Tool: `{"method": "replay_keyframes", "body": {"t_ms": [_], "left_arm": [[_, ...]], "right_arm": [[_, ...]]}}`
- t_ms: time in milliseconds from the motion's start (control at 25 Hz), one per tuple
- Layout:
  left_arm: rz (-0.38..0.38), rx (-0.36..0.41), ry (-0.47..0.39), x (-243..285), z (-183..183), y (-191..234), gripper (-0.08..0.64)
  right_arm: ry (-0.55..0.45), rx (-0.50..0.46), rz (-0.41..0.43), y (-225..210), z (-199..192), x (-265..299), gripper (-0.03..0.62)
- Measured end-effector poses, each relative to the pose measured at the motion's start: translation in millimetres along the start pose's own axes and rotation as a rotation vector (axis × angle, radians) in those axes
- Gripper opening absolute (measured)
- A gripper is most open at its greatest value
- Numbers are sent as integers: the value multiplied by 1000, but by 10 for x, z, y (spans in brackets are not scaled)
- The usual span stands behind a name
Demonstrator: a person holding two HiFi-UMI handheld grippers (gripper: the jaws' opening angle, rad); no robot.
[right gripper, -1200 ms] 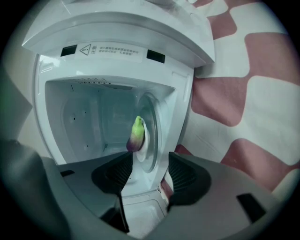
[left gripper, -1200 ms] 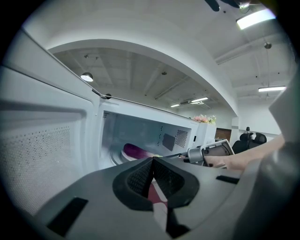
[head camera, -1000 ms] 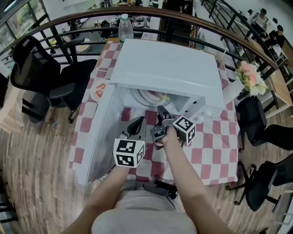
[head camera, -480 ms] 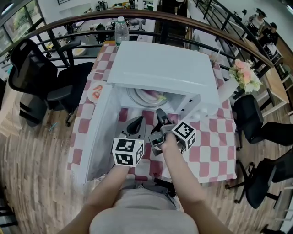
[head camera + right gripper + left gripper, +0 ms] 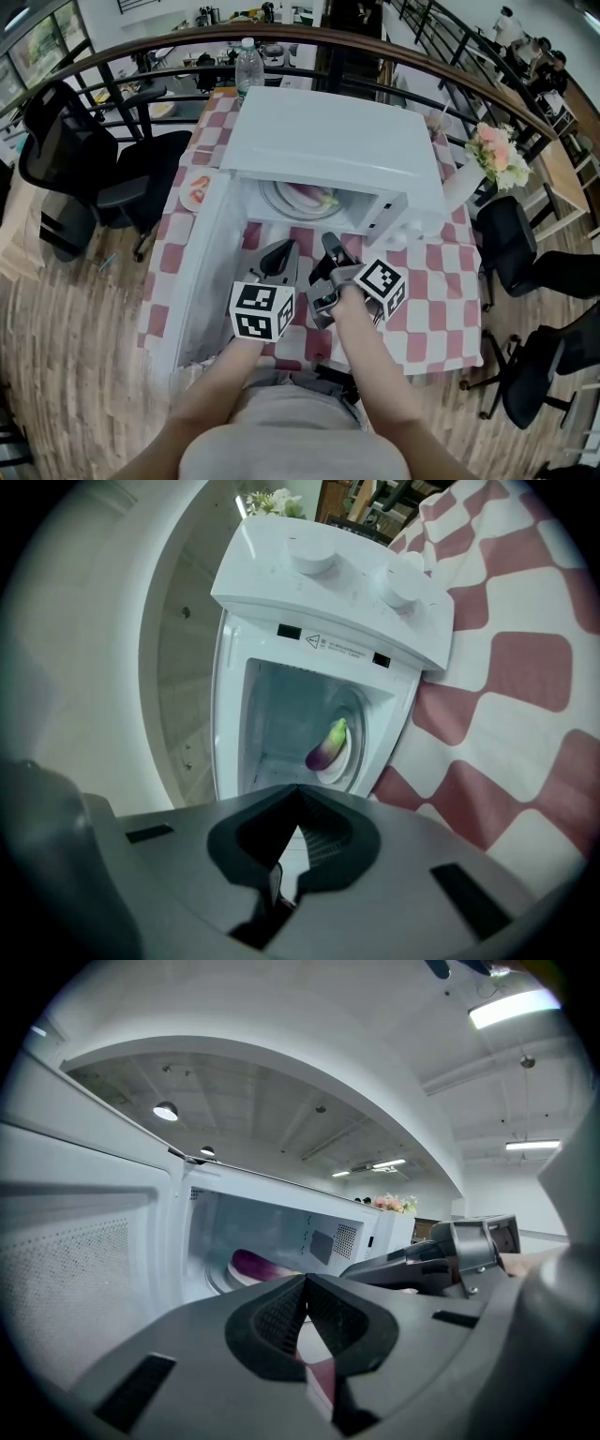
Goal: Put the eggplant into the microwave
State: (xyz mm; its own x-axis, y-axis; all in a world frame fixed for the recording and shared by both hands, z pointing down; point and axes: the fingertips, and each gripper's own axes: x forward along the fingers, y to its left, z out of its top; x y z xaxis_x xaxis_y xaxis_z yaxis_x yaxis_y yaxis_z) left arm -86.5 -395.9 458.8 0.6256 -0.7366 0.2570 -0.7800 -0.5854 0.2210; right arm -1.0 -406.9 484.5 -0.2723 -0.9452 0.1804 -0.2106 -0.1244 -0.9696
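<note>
Eggplant (image 5: 314, 195): lies inside the microwave (image 5: 337, 141) on the turntable plate (image 5: 286, 203), touched by neither gripper.
Eggplant axis: runs across the width of the cavity; purple body toward the hinge side, green stem toward the control-panel side.
Microwave door (image 5: 192, 272): swung fully open on the person's left, standing out over the checked tablecloth (image 5: 431, 291).
Right gripper (image 5: 330, 244): clenched with nothing in it. Its jaws have just been closing and now meet tip to tip, with only air between them. It hangs outside the opening.
Left gripper (image 5: 278, 255): also clenched and empty, outside the cavity, just beside the inner face of the open door.
Key relation: the eggplant lies straight ahead of both grippers, deeper in the cavity and well apart from both tips. The right gripper is the nearer of the 2.
Task status, judged: placement looks complete, because the eggplant rests wholly within the cavity.
Next move, judged: if the door is to be shut, the left gripper is better placed, since the door stands on its side.
Risk, judged: the right gripper sits in the door's swing path and would need to clear it first.
</note>
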Motion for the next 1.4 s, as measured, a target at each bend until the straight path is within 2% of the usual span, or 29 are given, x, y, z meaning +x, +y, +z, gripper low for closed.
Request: {"method": "replay_keyframes", "body": {"t_ms": [160,560,640,800,880,1160,1280,1400], "left_arm": [[-5,2,-3,-12,19,-14,5],[-20,9,-12,-47,39,-75,5],[-22,9,-16,-59,47,-77,5],[-25,10,-25,-72,72,-73,5],[-26,12,-28,-74,79,-76,5],[-42,19,-47,-74,106,-122,5],[-54,33,-60,-73,128,-161,5],[-66,78,-76,-66,157,-203,5]], "right_arm": [[16,-51,37,145,-40,-94,23],[-43,-317,150,387,-2,-274,23],[-59,-415,175,456,2,-315,23],[-72,-748,195,590,-65,-386,23],[-70,-877,199,635,-120,-406,23],[-82,-1104,162,674,-195,-441,23],[-77,-1168,156,693,-242,-454,23],[-66,-1206,169,737,-290,-454,23]]}}
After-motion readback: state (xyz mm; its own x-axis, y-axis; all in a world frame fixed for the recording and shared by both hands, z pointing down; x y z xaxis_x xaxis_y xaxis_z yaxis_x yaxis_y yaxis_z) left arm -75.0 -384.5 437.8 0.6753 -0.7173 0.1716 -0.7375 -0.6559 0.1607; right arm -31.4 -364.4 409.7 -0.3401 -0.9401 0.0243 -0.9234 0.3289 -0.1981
